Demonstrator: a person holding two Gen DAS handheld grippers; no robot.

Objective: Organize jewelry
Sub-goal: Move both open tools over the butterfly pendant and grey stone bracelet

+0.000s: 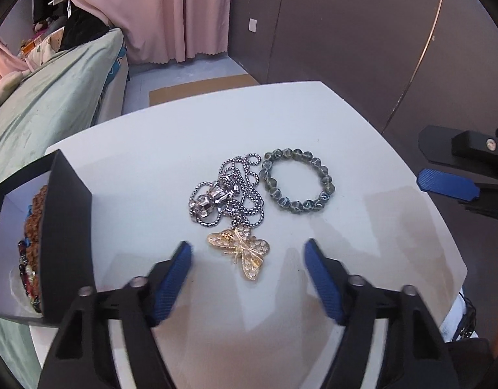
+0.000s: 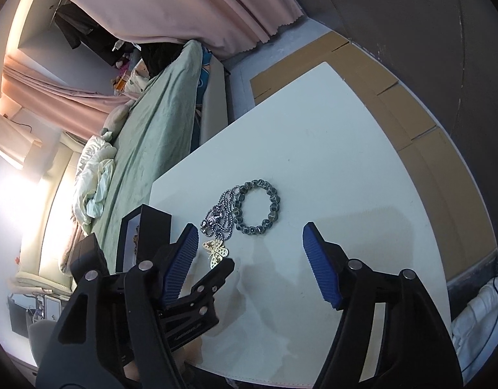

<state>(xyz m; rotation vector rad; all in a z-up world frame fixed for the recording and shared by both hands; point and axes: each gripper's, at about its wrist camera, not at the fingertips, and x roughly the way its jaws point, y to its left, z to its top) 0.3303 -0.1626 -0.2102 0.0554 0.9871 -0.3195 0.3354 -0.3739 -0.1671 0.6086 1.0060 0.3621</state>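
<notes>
On the white table (image 1: 151, 168) lie a gold butterfly pendant (image 1: 245, 253), a silver chain necklace (image 1: 229, 191) and a dark green bead bracelet (image 1: 297, 181). My left gripper (image 1: 247, 253) is open, its fingers on either side of the pendant, just above the table. A black jewelry box (image 1: 67, 214) at the left holds brown and colored beads (image 1: 33, 227). My right gripper (image 2: 249, 236) is open and empty, hovering near the bracelet (image 2: 258, 207) and chain (image 2: 219, 214). The pendant (image 2: 216, 251) and box (image 2: 151, 227) also show in the right wrist view.
A bed with a green cover (image 1: 48, 103) runs along the table's left side. Pink curtains (image 1: 184, 9) hang behind. Flat cardboard (image 2: 394, 97) lies on the floor past the table's far edge. The right gripper's finger (image 1: 446, 184) shows at the table's right edge.
</notes>
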